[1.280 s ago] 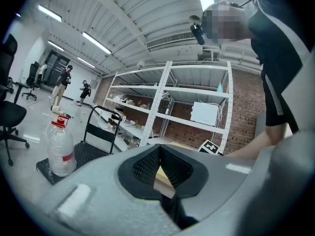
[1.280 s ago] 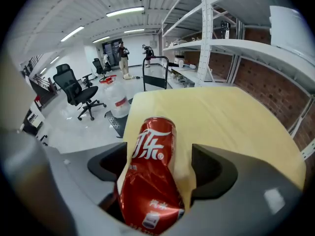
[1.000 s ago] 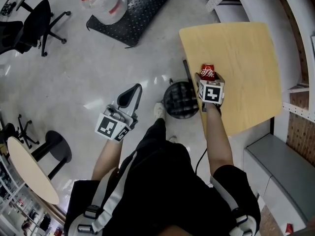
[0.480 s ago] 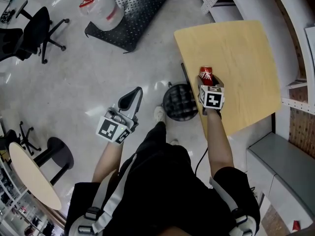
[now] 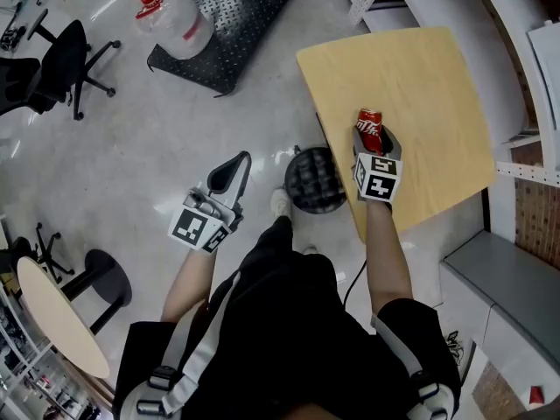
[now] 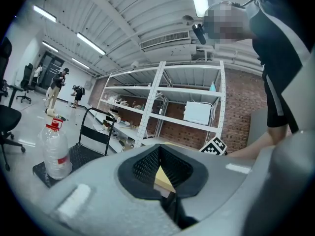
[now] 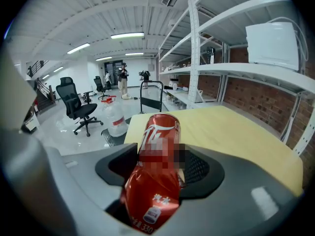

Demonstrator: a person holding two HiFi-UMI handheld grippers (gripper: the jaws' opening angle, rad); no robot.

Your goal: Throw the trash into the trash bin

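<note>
Pinching a dented red can [image 7: 156,181] around its middle, my right fingers [image 7: 199,168] have just been closing and now press on it from both sides. The can's printed lower end lies deep between the pads, nearest the camera. Its top pokes out past the fingertips, tilted up and away from me.

Seen from the head view, the can is over the pale wooden tabletop [image 5: 429,77], close to the edge nearest the black trash bin [image 5: 315,179]. The bin stands on the floor [image 5: 131,138] just beside that edge, between my two arms. I cannot tell whether the can touches the tabletop.

My left fingers [image 6: 143,167] are pressed together at the tips with nothing in them. They are held roughly level over the floor to the left of the bin, well apart from the can. A clear water jug [image 5: 175,20] with a red cap stands on the floor far beyond them.
</note>
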